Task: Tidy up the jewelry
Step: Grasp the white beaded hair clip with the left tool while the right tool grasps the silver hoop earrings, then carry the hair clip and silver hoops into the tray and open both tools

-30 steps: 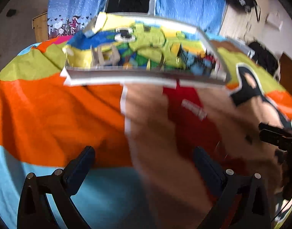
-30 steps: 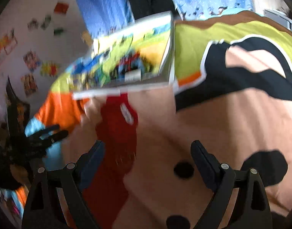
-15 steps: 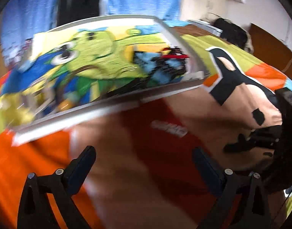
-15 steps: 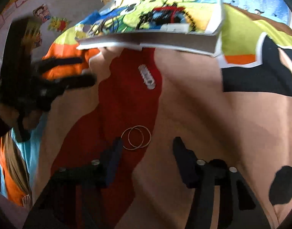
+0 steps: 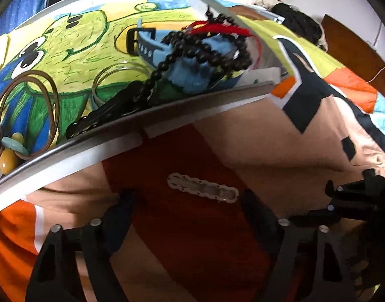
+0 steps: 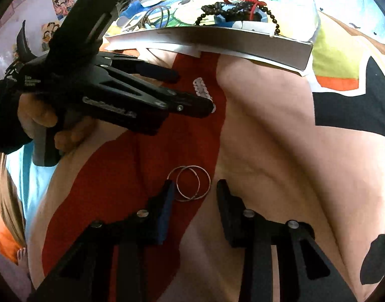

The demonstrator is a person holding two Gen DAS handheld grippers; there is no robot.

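Observation:
A white scalloped hair clip [image 5: 202, 191] lies on the red patch of the bedcover. My left gripper [image 5: 188, 201] hovers over it with a finger at each end; the jaws are closing and no pad touches the clip. From the right wrist view, the left gripper [image 6: 189, 88] straddles the same clip [image 6: 202, 90]. Two thin silver hoops [image 6: 189, 183] lie nearer, between the fingers of my right gripper [image 6: 195, 191], whose jaws are closing, a small gap still showing on the right side. A shallow cartoon-printed tray [image 5: 167, 110] holds black beads [image 5: 205, 47] and brown hoops [image 5: 29, 105].
The tray [image 6: 217, 37] rests on a colourful, wrinkled bedcover [image 6: 280, 125], just beyond the clip. It also holds a blue strap [image 5: 152, 47] and a black clip [image 5: 109, 110]. A hand [image 6: 39, 115] holds the left gripper. My right gripper [image 5: 343, 201] shows at the right edge.
Both grippers have come down closer to the bedcover. The left swung over to the white clip and narrowed. The right narrowed a lot around the silver hoops.

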